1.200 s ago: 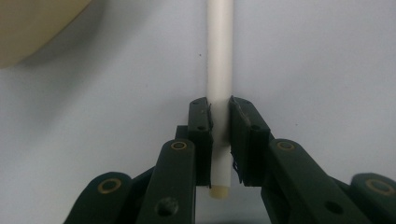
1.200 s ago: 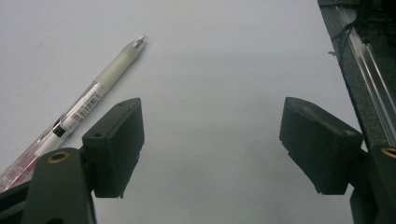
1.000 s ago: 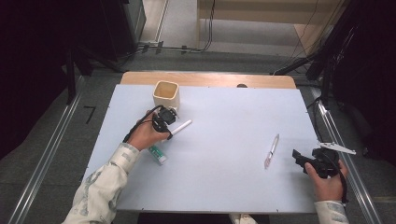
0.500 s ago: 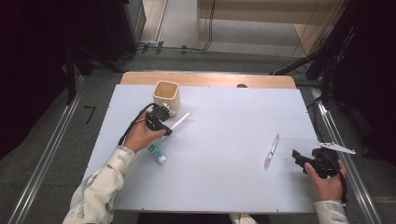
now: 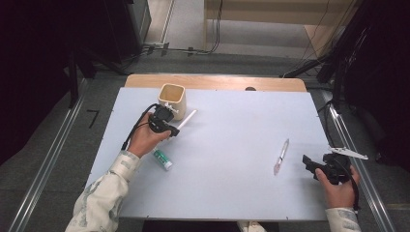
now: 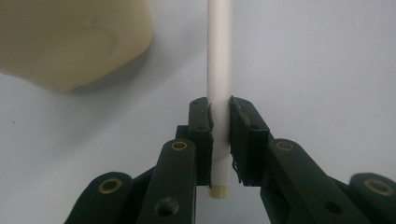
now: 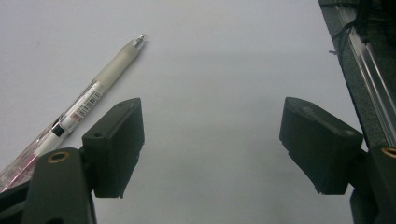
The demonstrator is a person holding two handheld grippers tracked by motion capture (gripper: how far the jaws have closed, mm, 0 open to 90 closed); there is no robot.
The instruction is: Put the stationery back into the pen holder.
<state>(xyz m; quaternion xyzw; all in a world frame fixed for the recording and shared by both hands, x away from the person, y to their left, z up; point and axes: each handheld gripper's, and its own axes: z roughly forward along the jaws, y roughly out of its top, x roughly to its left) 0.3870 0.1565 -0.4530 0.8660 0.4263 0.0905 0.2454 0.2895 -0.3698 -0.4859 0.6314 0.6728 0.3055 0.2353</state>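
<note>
Pale grey-blue sheeting covers the table point(image 5: 227, 159), whose bare wooden strip shows along the far edge in the high view. On it, toward the far left, stands a cream square-mouthed cup point(image 5: 172, 100), upright and open at the top; in the left gripper view the same cup point(image 6: 70, 42) sits at the upper left, near the held stick but apart from it. Just on the near side of the cup, the left gripper point(image 5: 167, 126) is clamped on a thin white cylindrical stick point(image 5: 186, 119), which juts from the jaws toward the right and far side, its tip lying level with the cup's right side without touching it. The left gripper view shows the grip closely: the two black pads point(image 6: 201, 135) press both sides of the white stick point(image 6: 219, 56) close to its butt end, which pokes out just below them, while the long part runs straight away over the sheet. At the near right edge of the table the right gripper point(image 5: 314, 166) is held low in the person's hand with its jaws spread wide and nothing between them. A clear-bodied pen point(image 5: 281, 156) with a pale rubbery grip lies flat on the sheet just to the left of that gripper, apart from it. Near the left forearm lies a small white tube with green print point(image 5: 162, 159), flat on the sheet.
</note>
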